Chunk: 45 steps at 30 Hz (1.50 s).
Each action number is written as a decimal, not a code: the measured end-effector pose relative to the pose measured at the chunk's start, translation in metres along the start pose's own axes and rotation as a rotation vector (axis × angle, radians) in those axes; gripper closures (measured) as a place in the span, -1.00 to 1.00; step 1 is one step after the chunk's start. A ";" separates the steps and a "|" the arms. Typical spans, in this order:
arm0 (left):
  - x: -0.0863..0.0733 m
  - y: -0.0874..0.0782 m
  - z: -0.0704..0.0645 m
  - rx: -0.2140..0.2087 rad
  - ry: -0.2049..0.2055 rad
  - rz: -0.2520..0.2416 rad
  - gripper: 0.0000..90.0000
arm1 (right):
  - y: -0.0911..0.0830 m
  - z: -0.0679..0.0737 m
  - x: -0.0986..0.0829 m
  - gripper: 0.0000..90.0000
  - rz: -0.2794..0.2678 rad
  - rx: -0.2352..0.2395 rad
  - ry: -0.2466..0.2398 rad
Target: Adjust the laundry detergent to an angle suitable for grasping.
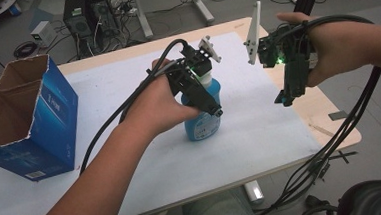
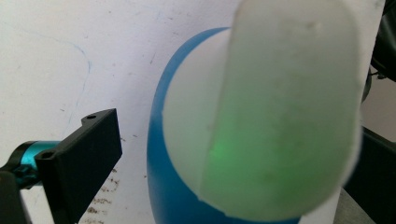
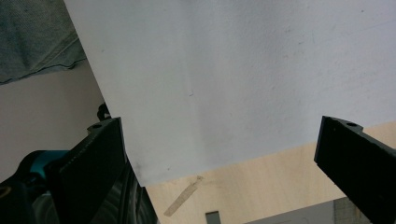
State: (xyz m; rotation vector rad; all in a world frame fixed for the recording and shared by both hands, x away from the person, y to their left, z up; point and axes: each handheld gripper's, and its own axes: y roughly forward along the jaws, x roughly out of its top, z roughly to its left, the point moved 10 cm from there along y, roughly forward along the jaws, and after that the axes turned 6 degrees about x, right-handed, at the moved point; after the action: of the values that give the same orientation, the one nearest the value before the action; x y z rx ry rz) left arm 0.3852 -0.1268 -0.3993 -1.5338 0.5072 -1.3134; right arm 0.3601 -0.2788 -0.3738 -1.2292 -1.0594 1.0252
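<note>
Blue bottle gripped at mid-table

The table (image 1: 260, 133) has bare white surface around the upright blue bottle (image 1: 204, 121) with its white cap. The left gripper (image 1: 205, 94) pinches the bottle; the right gripper (image 1: 284, 99) hangs spread and empty above the table's right edge.

Blue bottle (image 1: 203, 121), white cap, label on front, stands upright mid-table on white sheet. In my left gripper view, cap (image 2: 280, 107) looms close and blurred, tinted green, blue shoulder below it.
</note>
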 end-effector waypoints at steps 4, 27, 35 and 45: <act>0.000 0.003 -0.001 0.002 0.005 0.007 -0.94 | -0.001 -0.001 0.001 -0.97 -0.016 -0.003 -0.004; 0.000 0.006 -0.001 0.005 0.015 0.006 -0.66 | 0.001 -0.002 0.003 -0.97 -0.009 -0.001 -0.004; 0.000 0.006 -0.001 0.003 0.022 0.007 -0.60 | 0.001 -0.002 0.005 -0.97 -0.008 -0.003 -0.005; -0.001 0.005 -0.002 0.001 0.027 0.008 -0.46 | 0.002 -0.003 0.003 -0.97 -0.009 -0.001 0.002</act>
State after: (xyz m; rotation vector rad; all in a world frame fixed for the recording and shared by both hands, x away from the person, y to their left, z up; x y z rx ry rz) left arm 0.3841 -0.1288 -0.4048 -1.5134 0.5297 -1.3298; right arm 0.3632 -0.2767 -0.3753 -1.2252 -1.0637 1.0163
